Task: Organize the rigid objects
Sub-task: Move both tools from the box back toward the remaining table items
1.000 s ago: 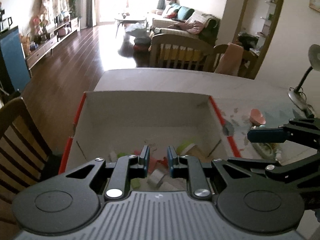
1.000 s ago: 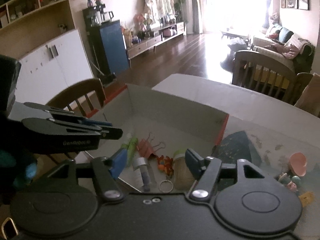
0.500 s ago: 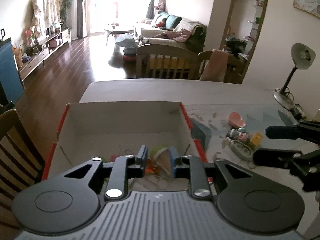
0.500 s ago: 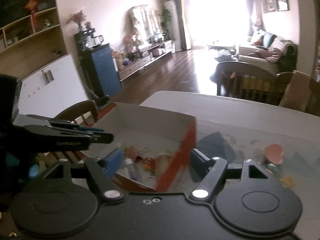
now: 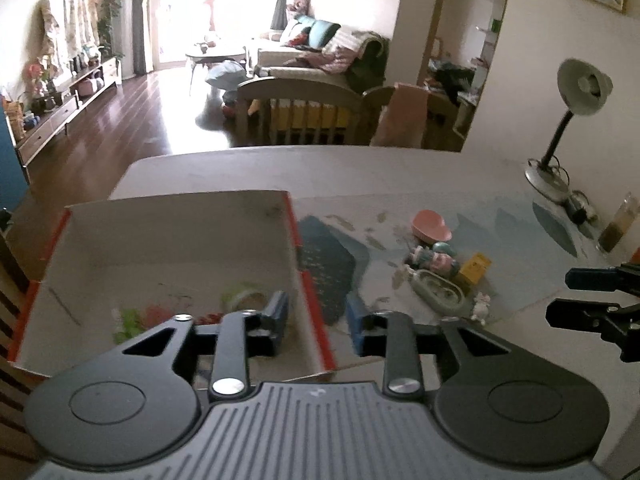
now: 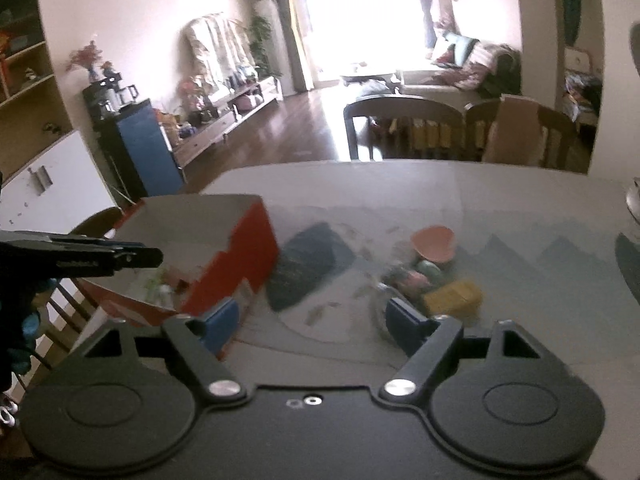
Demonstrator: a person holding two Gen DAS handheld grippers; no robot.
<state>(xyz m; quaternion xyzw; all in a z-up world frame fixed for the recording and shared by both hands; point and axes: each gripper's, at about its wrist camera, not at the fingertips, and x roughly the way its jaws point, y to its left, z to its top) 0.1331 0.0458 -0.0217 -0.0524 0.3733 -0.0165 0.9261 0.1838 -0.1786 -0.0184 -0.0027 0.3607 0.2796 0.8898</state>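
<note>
A cardboard box [image 5: 176, 224] with red outer sides stands on the table's left; small items such as a tape roll [image 5: 244, 296] lie inside. It also shows in the right wrist view [image 6: 240, 248]. A cluster of loose objects lies to its right: a pink heart dish [image 5: 432, 226], a yellow box [image 5: 476, 266], small figurines [image 5: 434, 258] and an oval tray [image 5: 438, 286]. My left gripper [image 5: 318, 322] is open and empty, straddling the box's right wall. My right gripper [image 6: 312, 318] is open and empty, above the mat before the cluster [image 6: 436, 276].
A desk lamp [image 5: 576, 120] and a glass jar [image 5: 618, 224] stand at the table's right edge. Wooden chairs [image 5: 304, 116] line the far side. A patterned mat [image 5: 400, 240] covers the table's right half.
Both grippers have swung to the right, away from the box interior toward the loose objects. My left gripper's jaws have opened wider.
</note>
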